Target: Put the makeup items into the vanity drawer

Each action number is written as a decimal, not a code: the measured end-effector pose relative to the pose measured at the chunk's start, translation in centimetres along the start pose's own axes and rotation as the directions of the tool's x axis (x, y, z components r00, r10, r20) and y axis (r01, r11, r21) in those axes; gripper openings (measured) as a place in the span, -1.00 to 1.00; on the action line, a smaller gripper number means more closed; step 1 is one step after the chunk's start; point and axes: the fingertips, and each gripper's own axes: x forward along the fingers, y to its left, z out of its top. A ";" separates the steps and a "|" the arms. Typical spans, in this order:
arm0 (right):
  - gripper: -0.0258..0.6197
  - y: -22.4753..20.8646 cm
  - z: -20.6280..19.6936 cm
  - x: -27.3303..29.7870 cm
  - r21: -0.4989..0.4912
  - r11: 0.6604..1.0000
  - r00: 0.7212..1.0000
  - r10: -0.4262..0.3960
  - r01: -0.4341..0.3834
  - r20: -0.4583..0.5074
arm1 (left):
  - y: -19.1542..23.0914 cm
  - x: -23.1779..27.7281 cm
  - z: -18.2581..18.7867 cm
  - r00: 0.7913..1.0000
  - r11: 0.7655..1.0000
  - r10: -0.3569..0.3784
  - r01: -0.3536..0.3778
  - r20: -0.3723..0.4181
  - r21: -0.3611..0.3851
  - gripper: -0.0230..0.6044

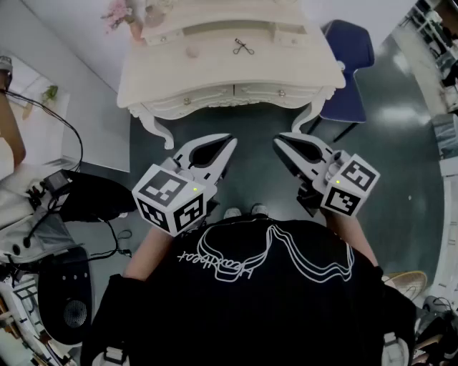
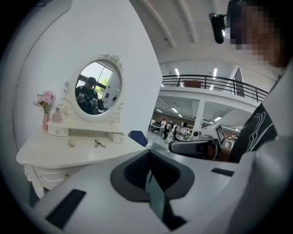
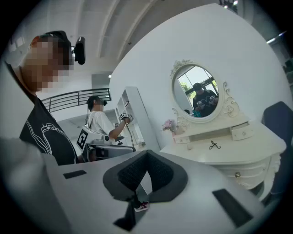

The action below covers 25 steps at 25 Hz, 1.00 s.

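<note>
A cream vanity table [image 1: 143, 78] stands ahead of me with its front drawers [image 1: 187, 100] closed. A black eyelash curler [image 1: 243, 48] [image 2: 99, 144] [image 3: 214, 145] lies on its top, and a small pale pink round item [image 1: 192, 51] [image 2: 72, 143] sits to the left of it. My left gripper [image 1: 230, 141] [image 2: 149, 153] hangs in the air short of the table's front edge, shut and holding nothing. My right gripper [image 1: 278, 143] [image 3: 147, 153] floats beside it at the same height, also shut and empty. Both point towards the vanity.
An oval mirror [image 2: 97, 89] and a vase of pink flowers [image 1: 122, 14] stand at the back of the vanity. A blue chair [image 1: 351, 50] sits to its right. Cables and black equipment [image 1: 57, 193] lie on the floor at the left. Other people stand in the hall.
</note>
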 end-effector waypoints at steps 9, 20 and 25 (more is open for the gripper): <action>-0.91 0.7 0.2 2.5 0.001 0.998 0.998 -0.060 0.060 0.009 | 2.5 -2.9 0.2 1.000 1.000 0.005 -0.005 0.012 0.018 -0.92; -0.91 1.5 -0.3 5.1 0.036 0.994 0.995 -0.100 0.099 0.007 | 5.0 -5.1 0.4 0.999 1.000 0.007 -0.008 0.035 0.019 -0.92; -0.91 0.7 -0.5 6.5 0.049 0.995 0.997 -0.083 0.082 0.005 | 6.5 -5.0 0.6 0.999 0.999 0.030 -0.031 0.038 0.022 -0.92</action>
